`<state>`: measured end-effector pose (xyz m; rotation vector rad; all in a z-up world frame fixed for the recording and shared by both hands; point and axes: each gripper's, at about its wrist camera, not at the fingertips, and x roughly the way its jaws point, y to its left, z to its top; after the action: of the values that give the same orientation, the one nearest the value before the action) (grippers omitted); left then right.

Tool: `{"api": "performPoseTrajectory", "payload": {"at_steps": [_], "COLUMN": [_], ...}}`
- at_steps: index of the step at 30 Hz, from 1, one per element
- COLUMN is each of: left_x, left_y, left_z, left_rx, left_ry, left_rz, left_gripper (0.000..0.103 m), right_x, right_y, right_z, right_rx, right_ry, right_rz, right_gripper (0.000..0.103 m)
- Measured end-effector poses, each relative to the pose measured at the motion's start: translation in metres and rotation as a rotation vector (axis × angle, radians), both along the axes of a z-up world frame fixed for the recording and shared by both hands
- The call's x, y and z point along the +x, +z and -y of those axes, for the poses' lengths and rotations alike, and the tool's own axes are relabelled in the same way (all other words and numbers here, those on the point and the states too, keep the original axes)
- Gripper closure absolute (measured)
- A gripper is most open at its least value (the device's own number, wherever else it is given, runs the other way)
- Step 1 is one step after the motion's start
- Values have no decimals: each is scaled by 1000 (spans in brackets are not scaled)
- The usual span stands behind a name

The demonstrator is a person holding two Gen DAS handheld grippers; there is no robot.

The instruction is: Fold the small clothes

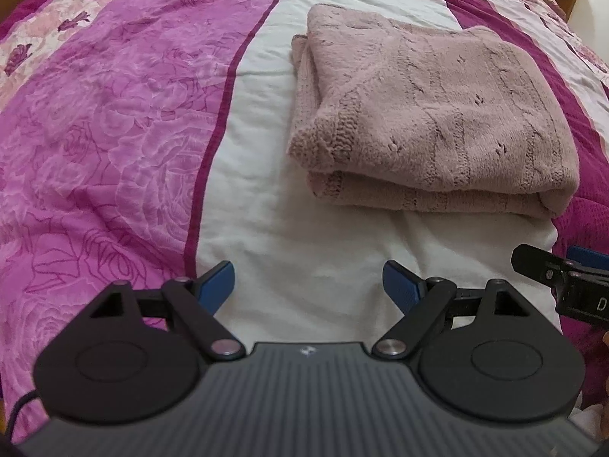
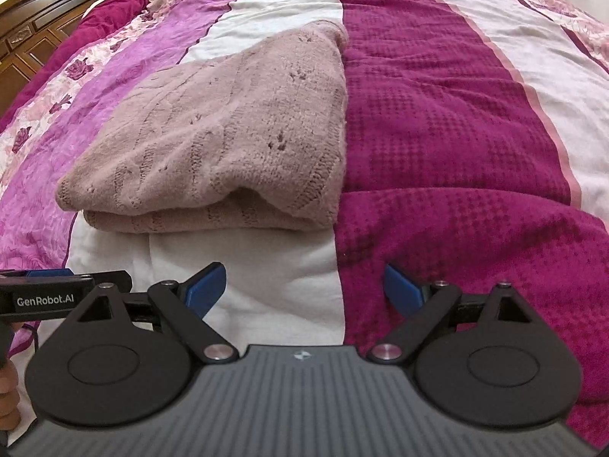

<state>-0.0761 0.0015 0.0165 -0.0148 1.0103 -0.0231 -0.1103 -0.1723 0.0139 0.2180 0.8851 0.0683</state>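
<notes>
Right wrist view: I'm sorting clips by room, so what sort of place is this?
Most likely a bedroom: a bed's striped floral bedspread, a carved wooden headboard, and a folded pink knit garment lying on the bedspread.

A folded pink knitted garment (image 1: pixel 430 114) lies on the white stripe of a pink and magenta bedspread (image 1: pixel 114 122). The left gripper (image 1: pixel 308 285) hangs over the white cloth just short of it, blue-padded jaws spread wide with nothing between them. Part of the right gripper (image 1: pixel 552 270) shows at the right edge.
</notes>
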Motion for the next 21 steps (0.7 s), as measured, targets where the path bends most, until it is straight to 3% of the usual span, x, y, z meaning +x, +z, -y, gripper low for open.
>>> {"api": "performPoseTrajectory", "payload": {"at_steps": [21], "left_x": [-2], "left_y": [-1], "left_z": [1], "left_rx": [2], "left_ry": [-14], "left_rz": [1], "left_gripper": [17], "right_x": [1], "right_y": [-1], "right_z": [1], "right_rx": [2], "right_ry": [-1], "right_rz": [-2], "right_gripper": [9]}}
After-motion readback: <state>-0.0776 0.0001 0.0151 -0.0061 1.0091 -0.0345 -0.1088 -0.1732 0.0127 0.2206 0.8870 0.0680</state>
